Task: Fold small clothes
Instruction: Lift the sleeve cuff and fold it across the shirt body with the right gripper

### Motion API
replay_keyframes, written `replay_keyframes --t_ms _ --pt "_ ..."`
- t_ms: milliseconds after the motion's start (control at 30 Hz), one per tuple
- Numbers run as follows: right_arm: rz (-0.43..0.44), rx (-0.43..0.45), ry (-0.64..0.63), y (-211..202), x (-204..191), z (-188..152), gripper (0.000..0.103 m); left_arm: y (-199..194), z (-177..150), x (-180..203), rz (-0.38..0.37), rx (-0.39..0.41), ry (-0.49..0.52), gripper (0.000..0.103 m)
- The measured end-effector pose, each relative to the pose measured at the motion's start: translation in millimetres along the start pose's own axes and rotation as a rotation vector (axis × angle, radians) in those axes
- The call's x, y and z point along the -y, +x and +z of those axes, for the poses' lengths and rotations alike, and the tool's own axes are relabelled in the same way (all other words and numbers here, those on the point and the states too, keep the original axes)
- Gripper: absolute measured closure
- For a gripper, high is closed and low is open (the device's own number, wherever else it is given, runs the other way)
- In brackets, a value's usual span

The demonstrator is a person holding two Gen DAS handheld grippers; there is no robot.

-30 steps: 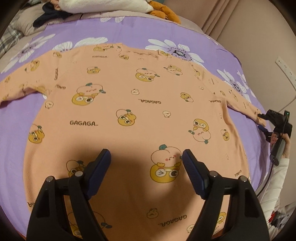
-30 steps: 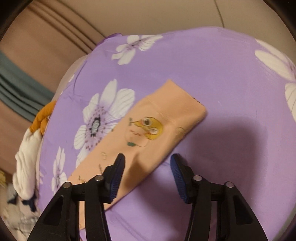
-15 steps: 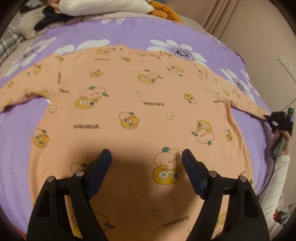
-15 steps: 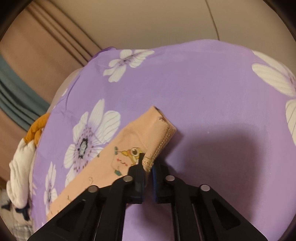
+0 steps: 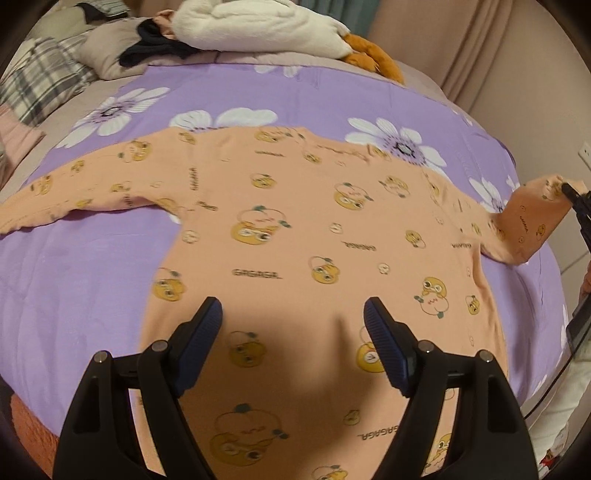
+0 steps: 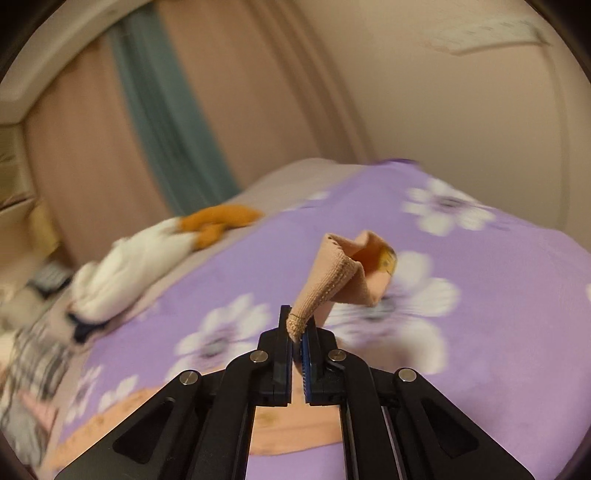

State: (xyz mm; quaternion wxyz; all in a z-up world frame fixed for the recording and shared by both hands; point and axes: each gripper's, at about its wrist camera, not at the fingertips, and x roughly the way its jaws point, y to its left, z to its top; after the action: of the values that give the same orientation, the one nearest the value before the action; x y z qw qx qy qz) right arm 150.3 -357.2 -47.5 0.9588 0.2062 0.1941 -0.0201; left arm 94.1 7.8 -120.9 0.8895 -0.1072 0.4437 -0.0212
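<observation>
Peach long-sleeved top [image 5: 295, 236], printed with cartoon fruit faces, lying back up and spread flat across the purple flowered bedspread [image 5: 92, 266]. Right tongs [image 6: 297, 332] clamped on the ribbed cuff [image 6: 325, 280] of one sleeve, jaws pressed together with the knit edge pinched between them and the cuff mouth standing open above the bed; cuff raised clear of the bedspread. Same sleeve [image 5: 532, 221] seen from the left wrist view lifted at the far right edge of the bed, bent upward from the shoulder seam. Left tongs [image 5: 293, 343] wide apart and empty, hovering over the lower body of the top near the hem, touching nothing as far as visible. Other sleeve [image 5: 74, 195] stretched out flat to the left, untouched. Body of the garment smooth, no crease or fold laid in it yet. Judged progress: early, with the first sleeve fold only begun; remaining appear to be laying this sleeve across the back, the same for the other sleeve, then folding the body. White plush toy [image 5: 258, 29] with orange feet and dark clothing at the head of the bed, well apart from the work.
</observation>
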Motion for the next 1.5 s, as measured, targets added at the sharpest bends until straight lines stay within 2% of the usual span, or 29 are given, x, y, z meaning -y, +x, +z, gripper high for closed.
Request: replay_keyframes --t_ms 233,467,700,1100,1500 --pt "0.186 -0.112 -0.177 16 -71 -30 0.098 -13 1 -16 0.019 0.026 -0.033 0.023" --pt "0.280 -0.265 -0.287 36 -119 -69 0.098 -20 1 -29 0.022 0.037 -0.079 0.023" --pt "0.303 -0.384 -0.384 47 -147 -100 0.098 -24 1 -34 0.025 0.045 -0.093 0.023" --pt "0.290 -0.594 -0.472 74 -161 -143 0.098 -19 -2 -40 0.028 0.027 -0.108 0.023" --pt "0.275 -0.703 -0.470 86 -159 -157 0.096 -18 -2 -37 0.025 0.018 -0.105 0.023"
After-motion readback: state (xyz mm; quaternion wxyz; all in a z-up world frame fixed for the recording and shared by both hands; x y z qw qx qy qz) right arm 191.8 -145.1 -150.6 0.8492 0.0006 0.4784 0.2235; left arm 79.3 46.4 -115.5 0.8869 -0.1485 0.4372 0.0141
